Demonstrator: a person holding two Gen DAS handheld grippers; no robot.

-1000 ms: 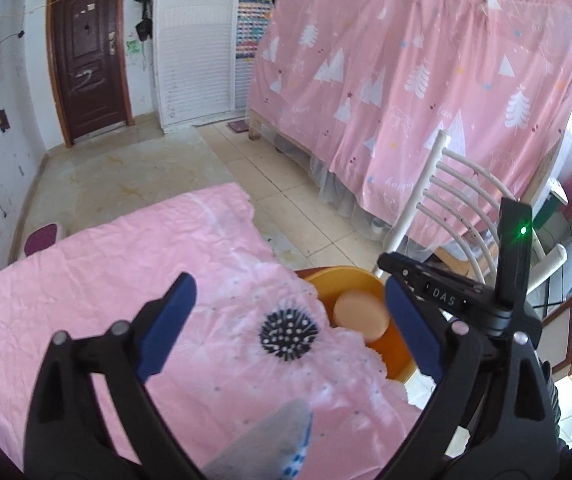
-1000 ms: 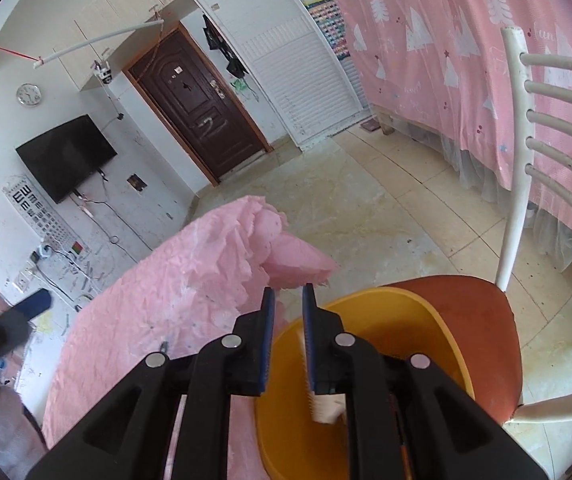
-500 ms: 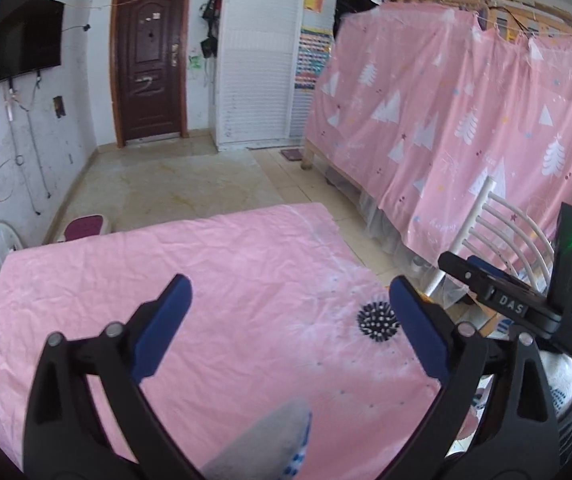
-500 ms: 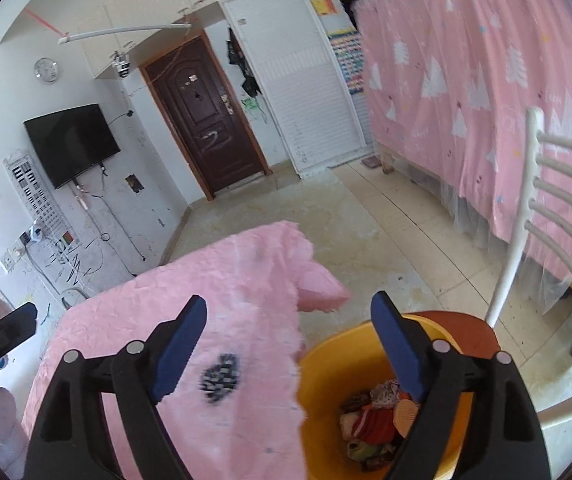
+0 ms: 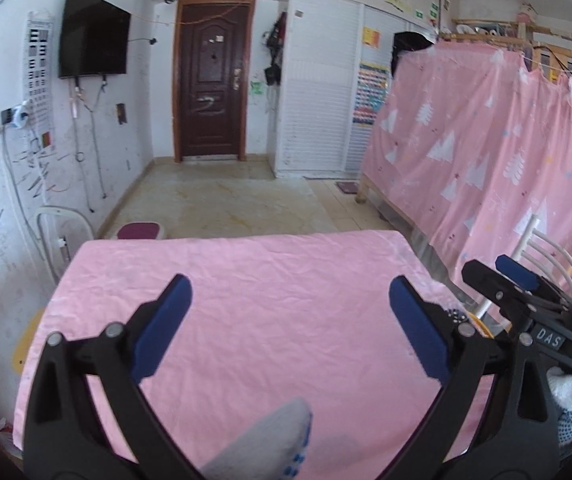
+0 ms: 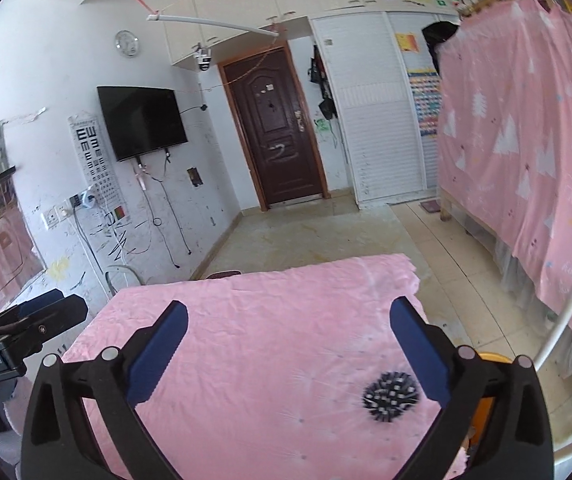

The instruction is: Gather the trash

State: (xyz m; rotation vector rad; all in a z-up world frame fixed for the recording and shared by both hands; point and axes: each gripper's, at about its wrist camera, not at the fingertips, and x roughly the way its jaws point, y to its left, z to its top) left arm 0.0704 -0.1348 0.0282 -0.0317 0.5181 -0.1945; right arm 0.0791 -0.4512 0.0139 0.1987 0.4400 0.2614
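Left gripper (image 5: 288,316): jaws spread, empty, above pink tablecloth (image 5: 246,280).
Right gripper (image 6: 288,346): wide apart, nothing held.
Yellow bin (image 6: 494,358): beside table edge, handy for trash drops.

Scribbled white walls, a dark door (image 5: 210,88), wall TV (image 5: 93,36), tiled floor (image 5: 222,204), pink curtain (image 5: 498,152)

Orange bin (image 6: 490,360) mostly hidden behind right gripper (image 6: 288,344).

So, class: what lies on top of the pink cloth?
On the pink cloth only a black spiky ball shows, near its right edge. Both open grippers hide the nearest part.
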